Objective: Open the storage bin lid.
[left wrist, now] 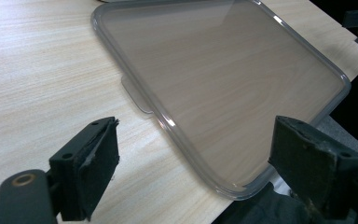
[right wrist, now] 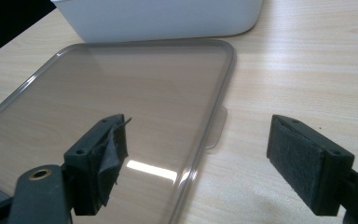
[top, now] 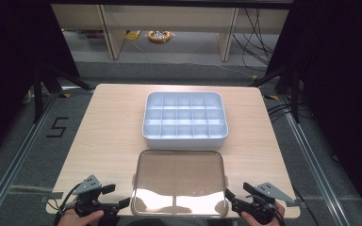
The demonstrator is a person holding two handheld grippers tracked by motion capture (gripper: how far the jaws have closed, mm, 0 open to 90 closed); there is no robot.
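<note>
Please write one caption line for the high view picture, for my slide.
A clear lid lies before an empty compartment tray on a wooden table, with open left tongs and right tongs beside its near corners.

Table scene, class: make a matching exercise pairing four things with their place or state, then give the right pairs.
Things:
1. divided tray
2. clear lid
3. left claw
4. right claw

Places or states:
A. flat at the near table edge
B. open, by the lid's right side
C. white, empty, behind the lid
D. open, by the lid's left side

Pairs: 1-C, 2-A, 3-D, 4-B
</note>
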